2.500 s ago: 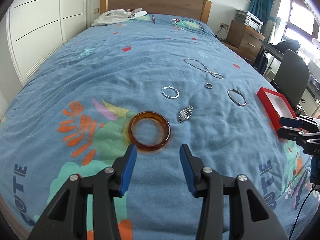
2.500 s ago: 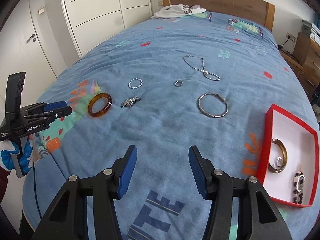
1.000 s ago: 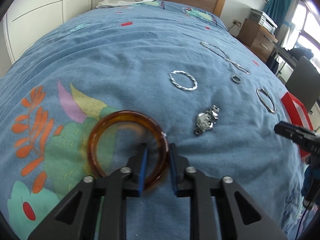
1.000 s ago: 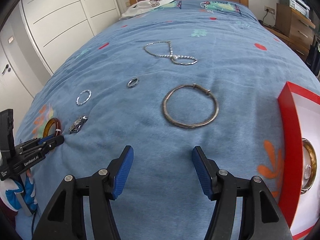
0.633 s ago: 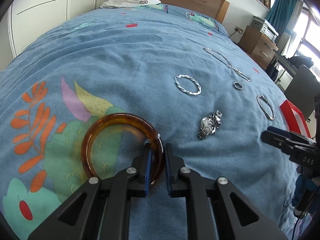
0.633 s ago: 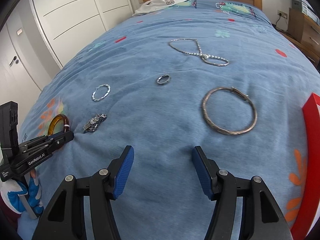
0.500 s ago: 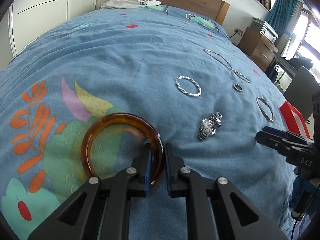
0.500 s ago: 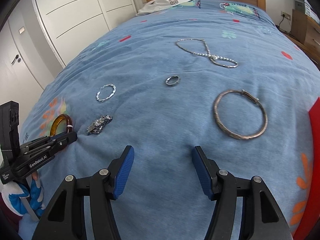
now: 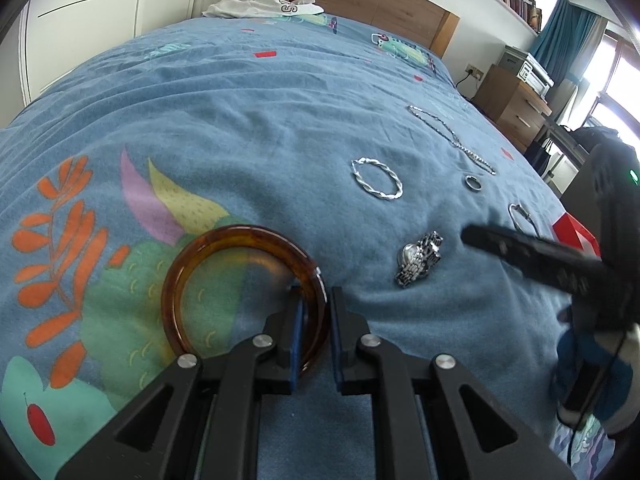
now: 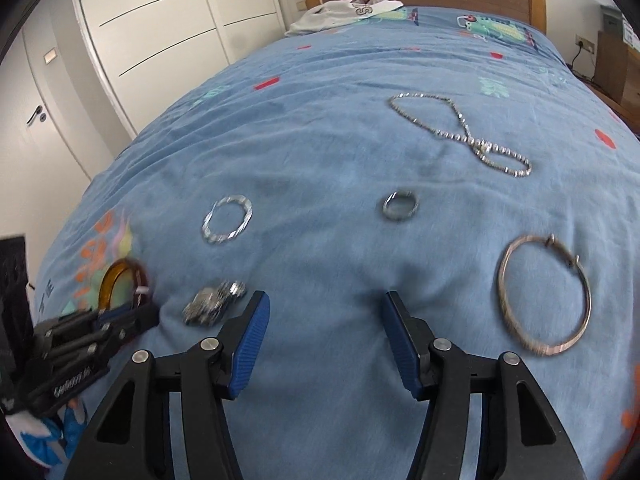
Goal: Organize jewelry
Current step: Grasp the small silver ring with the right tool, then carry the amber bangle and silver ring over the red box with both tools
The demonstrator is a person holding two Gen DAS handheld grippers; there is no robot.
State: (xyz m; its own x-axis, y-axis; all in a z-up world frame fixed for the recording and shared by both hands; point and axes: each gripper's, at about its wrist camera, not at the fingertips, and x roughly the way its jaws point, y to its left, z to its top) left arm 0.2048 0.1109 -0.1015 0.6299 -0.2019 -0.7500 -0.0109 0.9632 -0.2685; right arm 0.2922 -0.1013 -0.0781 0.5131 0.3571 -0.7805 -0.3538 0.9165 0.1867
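My left gripper (image 9: 315, 302) is shut on the near right rim of an amber bangle (image 9: 208, 248) that lies on the blue bedspread. The bangle (image 10: 116, 276) also shows at the left of the right wrist view, held by the left gripper (image 10: 136, 312). My right gripper (image 10: 324, 312) is open and empty, low over the bed, to the right of a silver watch (image 10: 214, 302). The watch (image 9: 420, 258) lies just right of the bangle. The right gripper's finger (image 9: 520, 248) reaches in from the right, beside the watch.
On the bed lie a twisted silver bracelet (image 10: 226, 218), a small ring (image 10: 400, 205), a silver chain necklace (image 10: 460, 132) and a large thin bangle (image 10: 546, 294). A red box corner (image 9: 576, 234) shows at the right. White clothes (image 9: 262, 3) lie by the headboard.
My left gripper closed on the amber bangle's rim and holds it. My right gripper moved left across the bed, from the large thin bangle toward the watch, staying open.
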